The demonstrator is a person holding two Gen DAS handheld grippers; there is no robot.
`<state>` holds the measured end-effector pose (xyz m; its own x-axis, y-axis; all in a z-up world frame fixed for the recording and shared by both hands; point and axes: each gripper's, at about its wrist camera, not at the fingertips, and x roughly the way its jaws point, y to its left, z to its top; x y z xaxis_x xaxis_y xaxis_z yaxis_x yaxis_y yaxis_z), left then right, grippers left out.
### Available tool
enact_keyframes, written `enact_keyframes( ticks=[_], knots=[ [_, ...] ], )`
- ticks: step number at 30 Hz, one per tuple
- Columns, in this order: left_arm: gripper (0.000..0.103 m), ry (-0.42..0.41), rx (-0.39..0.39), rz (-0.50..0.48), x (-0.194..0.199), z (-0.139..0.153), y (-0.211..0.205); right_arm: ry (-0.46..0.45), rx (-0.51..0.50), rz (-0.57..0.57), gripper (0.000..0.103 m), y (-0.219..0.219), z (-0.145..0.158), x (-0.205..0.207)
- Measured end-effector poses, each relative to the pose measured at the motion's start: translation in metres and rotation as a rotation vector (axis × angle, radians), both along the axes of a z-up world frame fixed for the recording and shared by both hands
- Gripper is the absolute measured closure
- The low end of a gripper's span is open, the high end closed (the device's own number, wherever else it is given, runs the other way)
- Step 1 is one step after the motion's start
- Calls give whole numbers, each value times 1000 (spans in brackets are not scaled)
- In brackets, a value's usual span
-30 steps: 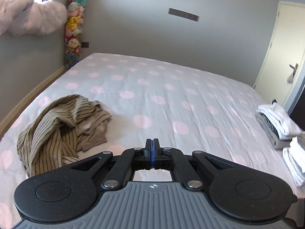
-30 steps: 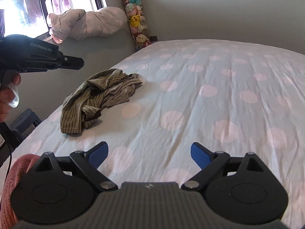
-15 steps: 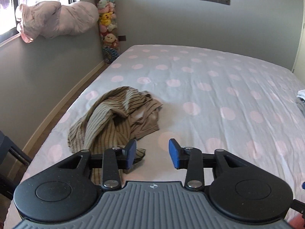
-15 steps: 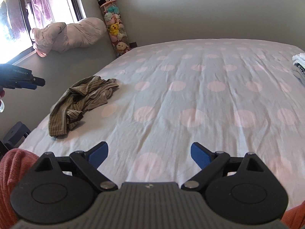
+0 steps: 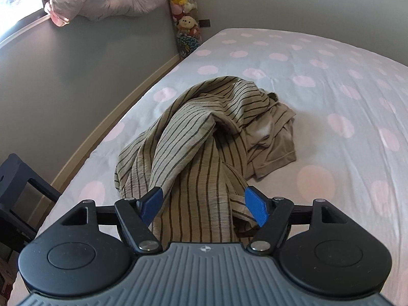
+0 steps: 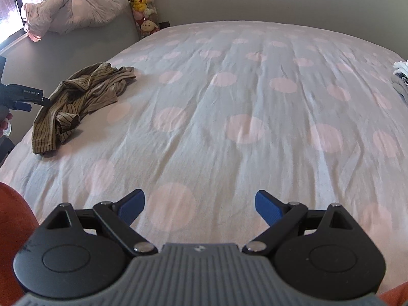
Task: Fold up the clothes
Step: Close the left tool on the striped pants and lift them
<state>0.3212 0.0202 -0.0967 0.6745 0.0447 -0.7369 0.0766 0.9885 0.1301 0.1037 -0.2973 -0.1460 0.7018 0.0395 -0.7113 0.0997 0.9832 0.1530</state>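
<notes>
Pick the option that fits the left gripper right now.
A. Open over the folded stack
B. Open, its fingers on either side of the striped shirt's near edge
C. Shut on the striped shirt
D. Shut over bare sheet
B: the left gripper is open, with the crumpled striped shirt showing between its blue fingers.

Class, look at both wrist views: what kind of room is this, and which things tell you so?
Most likely a home bedroom. A wide bed with a pink-dotted sheet fills it, stuffed toys are stacked in the corner, and a crumpled striped garment lies waiting to be folded.
</notes>
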Motion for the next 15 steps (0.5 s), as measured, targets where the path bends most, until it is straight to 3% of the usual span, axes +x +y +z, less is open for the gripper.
enact_keyframes(
  ticks=[8,10,12,14,15],
  knots=[
    [31,57,-58,60,46,-34,18,70,-42,45,8,17,-16,29],
    [53,79,-92,67,53,-40,21,82,-63,56,8,21,-18,34],
    [84,104,-139,82,57,-43,26,94,-85,66,8,25,-20,39],
    [97,92,-148,82,55,-40,26,101,-95,74,8,27,-20,42],
    [99,75,-149,72,53,-36,25,101,-95,76,8,28,-19,42]
  ],
)
